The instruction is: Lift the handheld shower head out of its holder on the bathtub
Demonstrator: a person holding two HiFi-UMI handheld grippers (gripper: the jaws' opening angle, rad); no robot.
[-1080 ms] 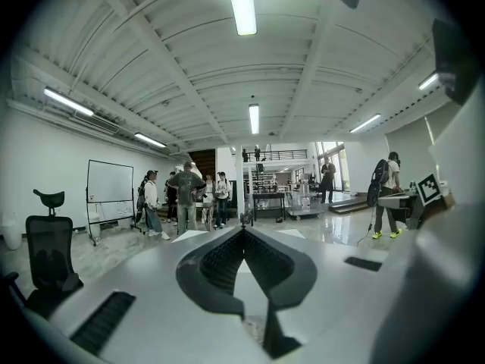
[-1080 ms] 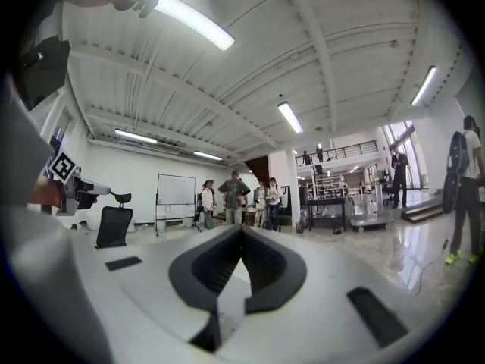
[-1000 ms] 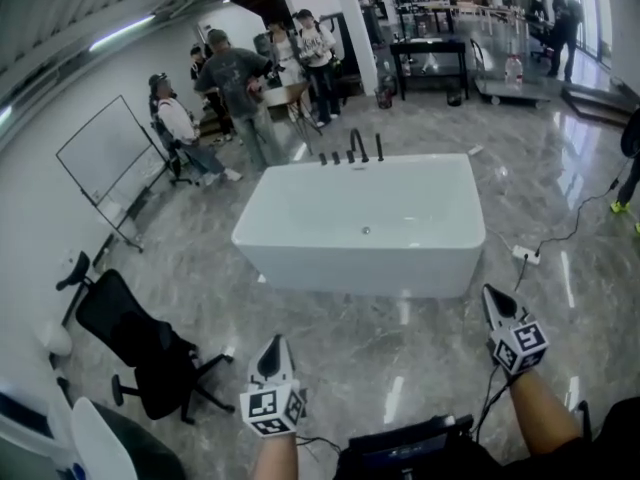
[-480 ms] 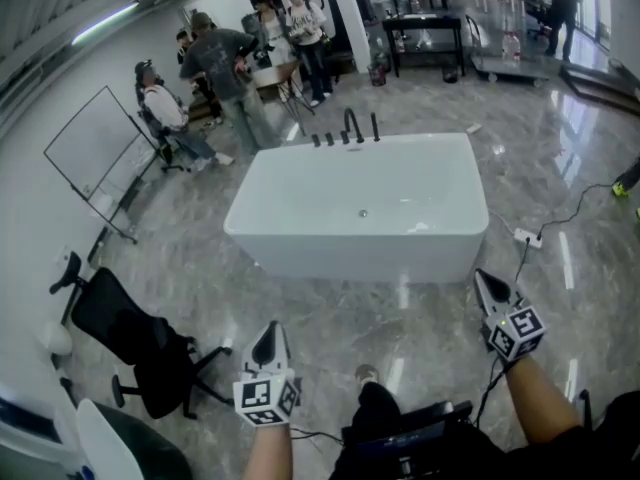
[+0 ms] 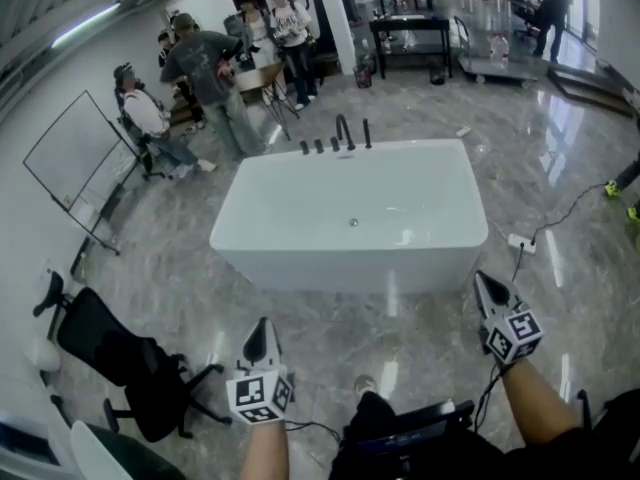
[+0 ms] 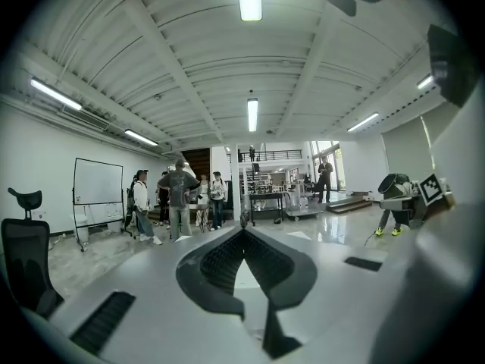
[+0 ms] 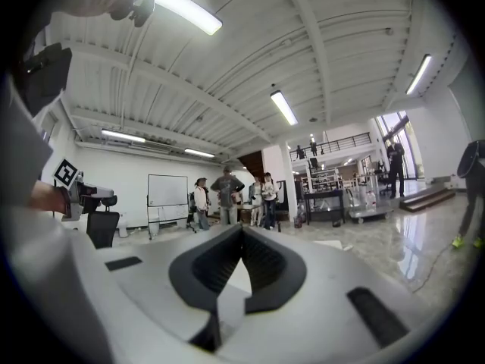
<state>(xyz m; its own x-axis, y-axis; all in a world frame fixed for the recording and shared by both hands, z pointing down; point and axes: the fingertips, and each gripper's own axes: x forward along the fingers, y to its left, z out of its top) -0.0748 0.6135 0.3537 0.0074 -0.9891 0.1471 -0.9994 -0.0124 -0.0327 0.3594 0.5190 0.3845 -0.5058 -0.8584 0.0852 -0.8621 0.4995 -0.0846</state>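
**Head view.** White bathtub (image 5: 300,268) straight ahead on the marble floor (image 5: 560,198), long axis running left to right across the picture. Along its far rim, a row of dark fittings (image 5: 332,144): 3 short knobs (image 5: 311,147), a curved faucet (image 5: 343,131), then 1 slim straight upright at the right end. That upright taken here for the handheld shower head (image 5: 367,133), standing in its holder. Long axis upright, pointing at the ceiling; holder itself too small to make out. Left claw (image 5: 262,328) low and left, right claw (image 5: 487,286) low and right. Both on the near side of the tub, well apart from the fittings, with the whole basin between. From the left claw, shower head up and to the right; from the right claw, up and to the left. Right claw judged slightly the nearer, close to the tub's near right corner. Probably calls for a walk round or a long reach across, then a lift straight up along that axis.

**Left gripper view.** Left claw (image 6: 244,233) with jaws together at the tips, nothing between them. Dark fittings tiny just above the tips, dead ahead and far off; shower head not separable from the rest.

**Right gripper view.** Right claw (image 7: 241,228) pressed together too, and empty. People (image 7: 226,196) and a whiteboard (image 7: 167,193) beyond; fittings too small to pick out.
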